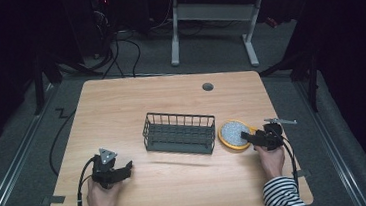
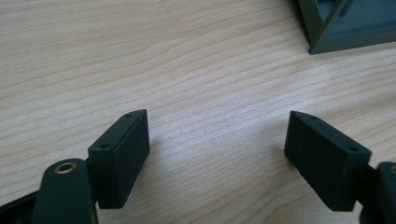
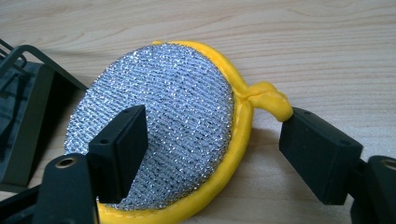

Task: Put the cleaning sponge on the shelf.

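Scrubber (image 3: pixel 159 121): round pad, silver mesh face, yellow rim with a small yellow loop on one side. Lies flat on the table (image 1: pixel 178 183), just beside the right end of the basket (image 1: pixel 179 132); contact with the basket cannot be told.

Right gripper (image 3: pixel 212 154): jaws spread wide, grasping nothing. In its own view one jaw stands over the mesh face and the other stands outside the yellow rim, close beside the loop, so the rim lies between them. Whether either jaw touches the scrubber cannot be told. In the high view the gripper (image 1: pixel 249 137) reaches over the right edge of the scrubber (image 1: pixel 234 134), held by the right hand (image 1: pixel 271 159) in a striped sleeve.

Left gripper (image 2: pixel 217 154): jaws spread wide, grasping nothing. Bare wood lies between them. A corner of the basket (image 2: pixel 327 42) stands ahead at the top right of its view, well apart from the jaws. In the high view the gripper (image 1: pixel 124 169) sits low over the near left part of the table, held by the left hand (image 1: pixel 101 195).

Basket: dark wire frame, oblong, upright at mid-table, between the two grippers.

Table: light wood, with a round grey cap (image 1: pixel 207 87) near the far edge.
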Demonstrator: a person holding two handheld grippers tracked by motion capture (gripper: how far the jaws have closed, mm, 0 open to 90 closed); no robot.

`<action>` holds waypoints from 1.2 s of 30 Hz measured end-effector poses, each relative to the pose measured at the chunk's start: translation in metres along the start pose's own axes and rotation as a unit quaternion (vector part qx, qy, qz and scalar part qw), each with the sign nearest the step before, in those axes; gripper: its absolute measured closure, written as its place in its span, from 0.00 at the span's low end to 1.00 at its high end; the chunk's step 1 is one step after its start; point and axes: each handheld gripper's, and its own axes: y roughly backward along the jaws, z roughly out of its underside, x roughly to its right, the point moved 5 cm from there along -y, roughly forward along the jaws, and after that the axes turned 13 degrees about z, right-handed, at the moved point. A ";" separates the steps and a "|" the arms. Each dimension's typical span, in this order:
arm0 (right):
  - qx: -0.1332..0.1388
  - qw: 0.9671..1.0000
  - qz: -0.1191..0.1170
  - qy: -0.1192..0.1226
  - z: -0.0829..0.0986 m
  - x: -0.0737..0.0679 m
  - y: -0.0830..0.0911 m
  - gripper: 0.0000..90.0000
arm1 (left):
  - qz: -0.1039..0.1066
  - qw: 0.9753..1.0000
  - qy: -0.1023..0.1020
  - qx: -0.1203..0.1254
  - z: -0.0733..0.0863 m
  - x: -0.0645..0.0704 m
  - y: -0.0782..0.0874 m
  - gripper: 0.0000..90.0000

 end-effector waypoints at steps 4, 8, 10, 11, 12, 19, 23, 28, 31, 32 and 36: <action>-0.001 1.000 -0.005 -0.003 -0.001 -0.002 0.000 0.27 | 0.000 1.000 0.000 0.000 0.000 0.000 0.000 0.25; -0.004 1.000 -0.009 0.001 -0.002 -0.005 -0.002 0.26 | 0.000 1.000 0.000 0.000 0.000 0.000 0.000 0.25; -0.005 1.000 -0.011 0.003 -0.003 -0.007 -0.003 0.26 | 0.000 1.000 0.000 0.000 0.000 0.000 0.000 0.25; -0.005 1.000 -0.012 0.004 -0.003 -0.008 -0.004 0.27 | 0.000 1.000 0.000 0.000 0.000 0.000 0.000 0.25; -0.008 1.000 -0.012 0.004 -0.003 -0.009 -0.004 0.27 | 0.000 1.000 0.000 0.000 0.000 0.000 0.000 0.25; -0.025 0.999 -0.036 0.007 0.000 -0.009 -0.008 0.40 | 0.000 1.000 0.000 0.000 0.000 0.000 0.000 0.25; -0.026 0.999 -0.043 0.011 0.000 -0.009 -0.009 0.46 | 0.000 1.000 0.001 0.000 0.000 0.000 0.000 0.25; -0.024 0.999 -0.042 0.025 -0.001 -0.009 -0.007 0.57 | 0.001 1.000 0.001 0.000 0.000 0.000 0.000 0.25; -0.018 0.998 -0.039 0.037 -0.002 -0.010 -0.004 0.67 | 0.001 1.000 0.001 0.000 0.000 0.000 0.000 0.25; -0.014 0.998 -0.038 0.042 -0.003 -0.010 -0.003 0.70 | 0.001 1.000 0.001 0.000 0.000 0.000 0.000 0.25; -0.010 0.998 -0.035 0.053 -0.005 -0.010 -0.001 0.80 | 0.001 1.000 0.001 0.001 0.000 0.000 0.000 0.25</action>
